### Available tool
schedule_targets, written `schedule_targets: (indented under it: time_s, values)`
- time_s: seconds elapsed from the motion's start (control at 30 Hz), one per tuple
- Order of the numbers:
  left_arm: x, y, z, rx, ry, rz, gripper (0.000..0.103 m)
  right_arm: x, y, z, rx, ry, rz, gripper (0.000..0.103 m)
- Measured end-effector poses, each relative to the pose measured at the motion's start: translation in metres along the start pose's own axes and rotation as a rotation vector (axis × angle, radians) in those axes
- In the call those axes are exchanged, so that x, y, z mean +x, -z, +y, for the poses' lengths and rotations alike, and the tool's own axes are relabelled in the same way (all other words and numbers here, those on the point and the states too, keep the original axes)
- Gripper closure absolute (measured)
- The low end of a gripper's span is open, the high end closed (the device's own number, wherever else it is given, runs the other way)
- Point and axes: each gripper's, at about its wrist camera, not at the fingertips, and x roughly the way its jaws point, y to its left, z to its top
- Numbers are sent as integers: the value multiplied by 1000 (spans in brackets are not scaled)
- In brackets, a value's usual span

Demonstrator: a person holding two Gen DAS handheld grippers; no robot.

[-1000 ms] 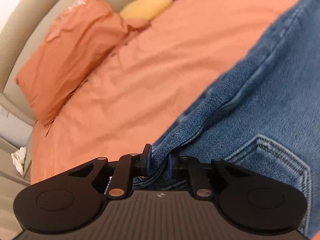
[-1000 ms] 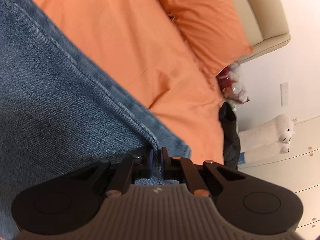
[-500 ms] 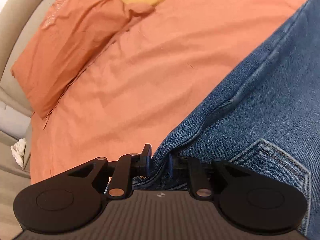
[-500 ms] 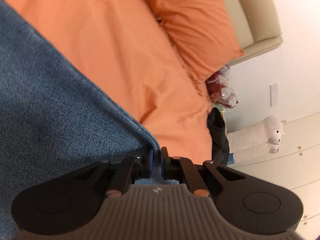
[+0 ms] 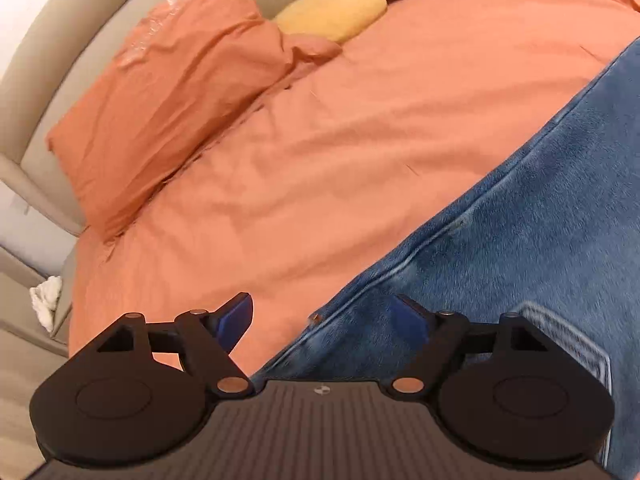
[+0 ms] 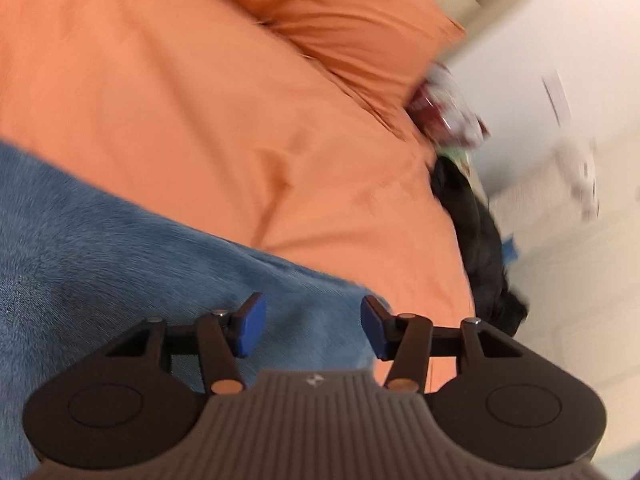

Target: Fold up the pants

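Pants [image 5: 520,248]: blue denim, flat on orange bedding [image 5: 320,160] | both tongs just opened, empty

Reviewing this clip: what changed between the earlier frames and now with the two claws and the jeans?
Both let go. The left claw, earlier pinching the jeans' edge, has just opened wide; the denim lies loose between its pads. The right claw, earlier clamped on the hem corner, has just been opening too, and its view is blurred from motion. The jeans remain spread on the orange bedding; pillow and yellow cushion unchanged.
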Motion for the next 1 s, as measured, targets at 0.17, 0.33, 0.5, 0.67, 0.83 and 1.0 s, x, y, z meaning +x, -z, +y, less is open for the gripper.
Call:
schedule_targets:
  time_s: [0.17,0.33,0.5,0.67,0.83,1.0]
  values:
    - [-15,29,8,-60,-37,46,26,-3,51,-76,300,-105,90,71]
    - [-25,58,23,-117,-76,117,28,6,109,-105,519,-187,145,70]
    - [-34,77,27,-155,-90,168,28,30,149,-110,762,-295,180,68]
    - [-24,94,29,-300,-18,266,32,47,158,-108,833,-309,158,69]
    - [-18,96,32,-366,-21,275,32,55,152,-118,911,-342,172,94]
    - [-13,92,28,-342,-32,288,33,8,100,-113,637,-243,-12,101]
